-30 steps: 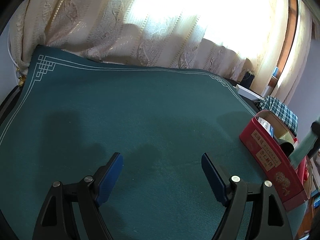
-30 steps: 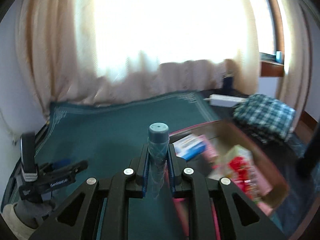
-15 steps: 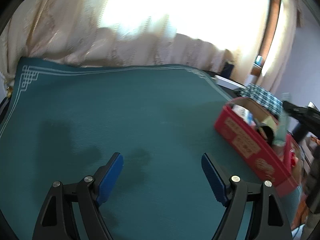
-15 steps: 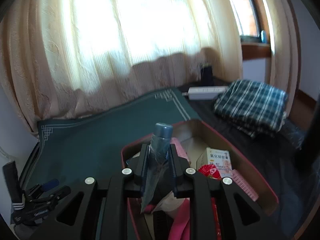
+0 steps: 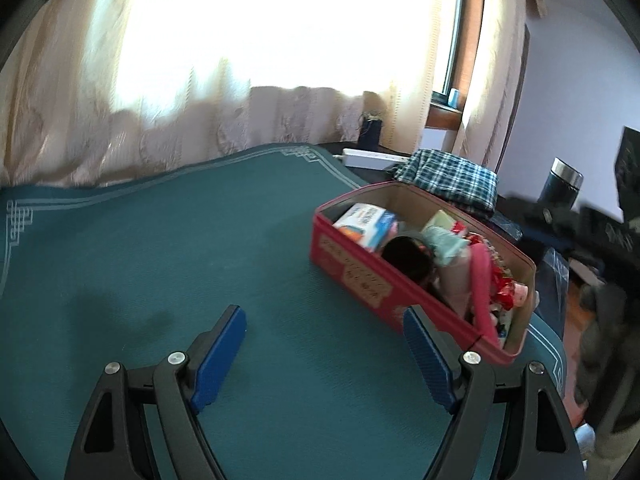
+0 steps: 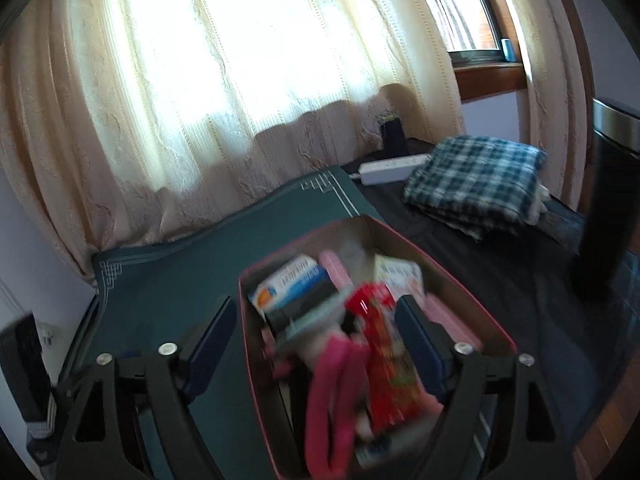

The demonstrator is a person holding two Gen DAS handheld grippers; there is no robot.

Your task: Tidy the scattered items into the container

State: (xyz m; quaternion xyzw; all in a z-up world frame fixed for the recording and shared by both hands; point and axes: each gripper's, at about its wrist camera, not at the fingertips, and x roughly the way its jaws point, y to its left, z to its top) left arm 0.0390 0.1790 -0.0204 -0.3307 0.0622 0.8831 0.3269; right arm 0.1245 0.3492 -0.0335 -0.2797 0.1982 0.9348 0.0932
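Observation:
A red cardboard box (image 5: 352,272) stands on the green mat (image 5: 160,240), right of my left gripper (image 5: 324,316). That gripper's jaws are opening, with only bare mat between them. In the box lie a pale teal tube (image 5: 444,244), a blue-and-white carton (image 5: 368,224) and a pink item (image 5: 482,288). My right gripper (image 6: 316,304) hovers over the box (image 6: 248,320), its jaws opening wide and its blue pads clear of everything. Below them, blurred, are the carton (image 6: 292,284), a red packet (image 6: 380,360) and the pink item (image 6: 336,392).
A folded plaid cloth (image 6: 476,184) and a white power strip (image 6: 392,168) lie on the dark surface beyond the box. A tall dark flask (image 6: 608,200) stands at the right. Cream curtains hang behind the mat (image 6: 160,280).
My right gripper has opened and let go of the teal tube, which now lies in the box. The left gripper's view has swung right, bringing the box closer.

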